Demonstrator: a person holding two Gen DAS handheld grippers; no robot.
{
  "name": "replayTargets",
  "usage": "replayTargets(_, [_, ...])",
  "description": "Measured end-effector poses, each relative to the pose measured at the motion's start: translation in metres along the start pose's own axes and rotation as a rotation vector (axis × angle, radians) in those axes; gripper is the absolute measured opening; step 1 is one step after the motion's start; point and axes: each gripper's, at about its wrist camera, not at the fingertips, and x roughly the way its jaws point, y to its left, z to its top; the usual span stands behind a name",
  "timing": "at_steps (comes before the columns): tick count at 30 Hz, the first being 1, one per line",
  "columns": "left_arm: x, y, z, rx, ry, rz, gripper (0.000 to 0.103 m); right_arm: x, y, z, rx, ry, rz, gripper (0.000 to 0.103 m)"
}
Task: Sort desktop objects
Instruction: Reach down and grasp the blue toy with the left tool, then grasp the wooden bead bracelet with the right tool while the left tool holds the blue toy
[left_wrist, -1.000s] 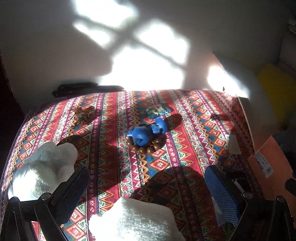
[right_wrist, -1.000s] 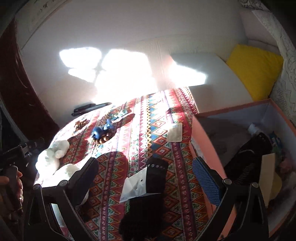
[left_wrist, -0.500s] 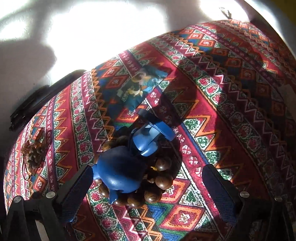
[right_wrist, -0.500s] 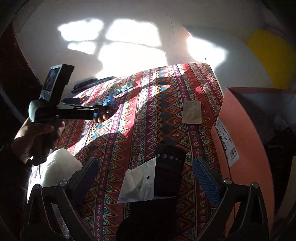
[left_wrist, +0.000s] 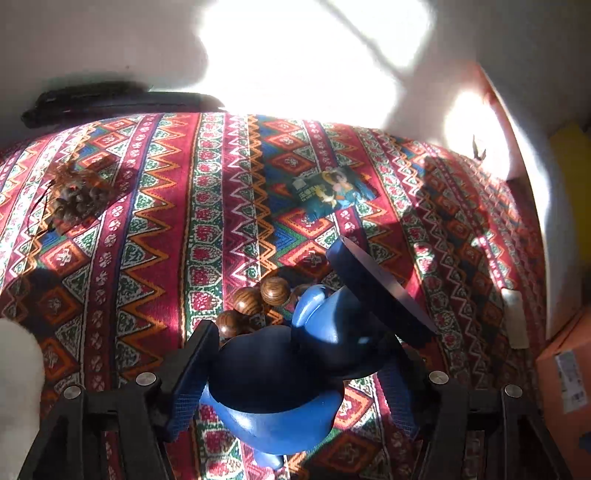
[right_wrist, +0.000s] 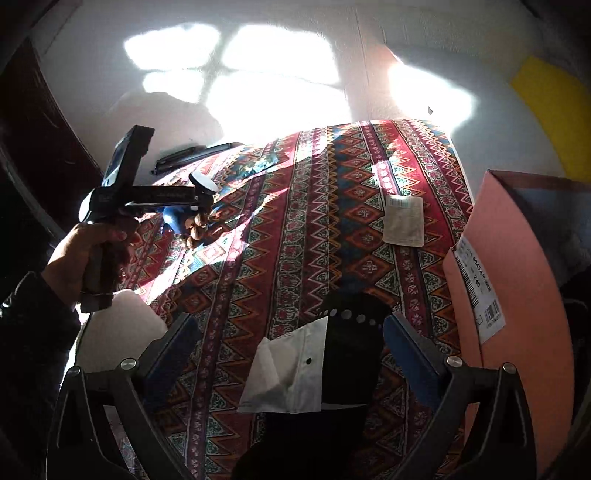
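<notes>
In the left wrist view a blue toy figure (left_wrist: 280, 387) lies across a ring of brown wooden beads (left_wrist: 251, 299) on the patterned cloth (left_wrist: 207, 221). My left gripper (left_wrist: 295, 376) is shut on the blue toy, a finger pressed against each side. The right wrist view shows the same toy (right_wrist: 175, 219) and beads (right_wrist: 197, 230) under that gripper, which a hand (right_wrist: 88, 258) holds. My right gripper (right_wrist: 295, 350) stands open low over a white pouch (right_wrist: 291, 373) and a black object (right_wrist: 351, 354), touching neither.
A teal packet (left_wrist: 328, 190) and a brown pine cone (left_wrist: 77, 195) lie farther back. A flat sachet (right_wrist: 404, 221) lies near the orange box (right_wrist: 517, 295) at the right edge. White plush (right_wrist: 122, 325) sits at the left. A black item (left_wrist: 110, 99) lies along the wall.
My left gripper moved forward over the cloth to the blue toy and its fingers closed on it. The right gripper shifted a little and stayed open.
</notes>
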Motion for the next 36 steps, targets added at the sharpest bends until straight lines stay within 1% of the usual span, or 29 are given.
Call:
replayTargets(1, [-0.025, 0.006, -0.010, -0.010, -0.042, -0.013, 0.065, -0.001, 0.003, -0.001, -0.004, -0.002, 0.012, 0.102])
replayTargets(2, [-0.050, 0.012, -0.020, -0.024, -0.085, -0.028, 0.059, -0.001, 0.007, -0.002, -0.008, -0.003, 0.023, 0.102])
replayTargets(3, [-0.075, 0.020, -0.033, -0.050, -0.124, -0.045, 0.038, -0.002, 0.010, -0.003, -0.012, -0.005, 0.035, 0.101])
replayTargets(5, [-0.121, 0.040, -0.063, -0.123, -0.193, -0.073, 0.038, -0.003, 0.017, -0.005, -0.020, -0.008, 0.058, 0.101])
replayTargets(7, [-0.155, 0.055, -0.096, -0.166, -0.256, -0.071, 0.038, -0.002, 0.027, -0.008, -0.035, -0.005, 0.086, 0.101])
replayTargets(8, [-0.164, 0.060, -0.112, -0.170, -0.271, -0.061, 0.038, 0.000, 0.033, -0.009, -0.045, 0.000, 0.102, 0.100])
replayTargets(10, [-0.175, 0.071, -0.141, -0.187, -0.298, -0.046, 0.038, 0.009, 0.043, -0.004, -0.030, 0.004, 0.135, 0.099])
replayTargets(11, [-0.175, 0.078, -0.151, -0.200, -0.302, -0.053, 0.038, 0.016, 0.047, 0.000, -0.014, 0.006, 0.155, 0.098])
replayTargets(13, [-0.173, 0.091, -0.165, -0.228, -0.311, -0.064, 0.038, 0.039, 0.055, 0.011, 0.052, 0.047, 0.233, 0.097])
replayTargets(14, [-0.171, 0.097, -0.169, -0.235, -0.316, -0.057, 0.038, 0.054, 0.058, 0.018, 0.087, 0.073, 0.278, 0.096])
replayTargets(15, [-0.169, 0.103, -0.170, -0.239, -0.326, -0.057, 0.037, 0.070, 0.061, 0.025, 0.124, 0.093, 0.304, 0.095])
replayTargets(16, [-0.169, 0.108, -0.170, -0.246, -0.341, -0.076, 0.036, 0.088, 0.064, 0.033, 0.151, 0.111, 0.297, 0.095])
replayTargets(18, [-0.170, 0.113, -0.167, -0.245, -0.376, -0.111, 0.036, 0.122, 0.066, 0.049, 0.159, 0.133, 0.231, 0.091])
replayTargets(19, [-0.171, 0.114, -0.165, -0.240, -0.395, -0.119, 0.036, 0.139, 0.068, 0.057, 0.163, 0.144, 0.198, 0.085])
replayTargets(20, [-0.170, 0.114, -0.163, -0.232, -0.401, -0.115, 0.036, 0.156, 0.069, 0.065, 0.166, 0.155, 0.164, 0.084])
replayTargets(21, [-0.167, 0.115, -0.160, -0.224, -0.386, -0.109, 0.036, 0.173, 0.070, 0.074, 0.170, 0.165, 0.130, 0.081])
replayTargets(23, [-0.159, 0.116, -0.155, -0.205, -0.350, -0.089, 0.037, 0.206, 0.072, 0.090, 0.176, 0.187, 0.063, 0.080])
replayTargets(24, [-0.152, 0.118, -0.154, -0.197, -0.323, -0.057, 0.040, 0.223, 0.073, 0.098, 0.180, 0.198, 0.029, 0.080])
replayTargets(25, [-0.145, 0.121, -0.154, -0.192, -0.299, -0.019, 0.042, 0.241, 0.074, 0.099, 0.176, 0.222, 0.018, 0.080])
replayTargets(26, [-0.139, 0.124, -0.153, -0.185, -0.276, 0.004, 0.048, 0.250, 0.082, 0.099, 0.128, 0.207, -0.031, 0.078])
replayTargets(27, [-0.132, 0.127, -0.152, -0.174, -0.254, 0.003, 0.055, 0.254, 0.091, 0.099, 0.072, 0.202, -0.064, 0.055])
replayTargets(29, [-0.123, 0.126, -0.148, -0.124, -0.229, -0.008, 0.059, 0.262, 0.108, 0.099, -0.040, 0.192, -0.126, 0.020])
replayTargets(30, [-0.120, 0.123, -0.145, -0.087, -0.217, -0.017, 0.064, 0.266, 0.117, 0.099, -0.096, 0.187, -0.157, 0.020])
replayTargets(34, [-0.099, 0.095, -0.125, 0.136, -0.166, -0.046, 0.067, 0.252, 0.115, 0.096, -0.103, 0.190, -0.101, 0.020])
replayTargets(35, [-0.089, 0.089, -0.119, 0.187, -0.137, -0.039, 0.069, 0.242, 0.113, 0.093, -0.099, 0.184, -0.078, 0.020])
replayTargets(36, [-0.073, 0.085, -0.113, 0.225, -0.079, -0.010, 0.069, 0.232, 0.111, 0.092, -0.094, 0.176, -0.050, 0.020])
